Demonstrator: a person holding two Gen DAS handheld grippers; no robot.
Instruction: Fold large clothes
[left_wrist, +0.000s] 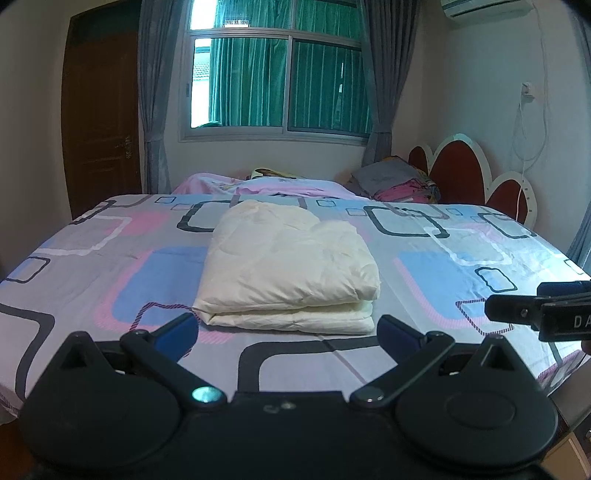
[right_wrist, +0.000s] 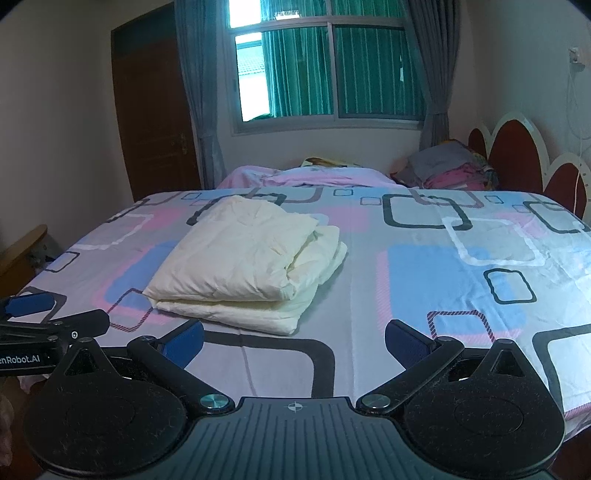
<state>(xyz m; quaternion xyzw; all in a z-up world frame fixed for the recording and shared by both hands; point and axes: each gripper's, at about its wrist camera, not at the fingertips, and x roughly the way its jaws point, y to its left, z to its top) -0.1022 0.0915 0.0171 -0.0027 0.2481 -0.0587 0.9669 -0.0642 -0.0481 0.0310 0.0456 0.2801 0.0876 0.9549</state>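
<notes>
A cream garment lies folded into a thick rectangular bundle on the patterned bed sheet. In the right wrist view the cream garment sits left of centre, its layered edges showing on the right side. My left gripper hovers open just in front of the bundle's near edge, with nothing between its blue pads. My right gripper is open too, empty, a little to the right of the bundle and short of it. Each gripper shows at the edge of the other's view.
A stack of folded clothes rests by the red-and-white headboard at the far right. Pink bedding lies along the far side under the window. A brown door stands at the left. The bed's near edge runs below the grippers.
</notes>
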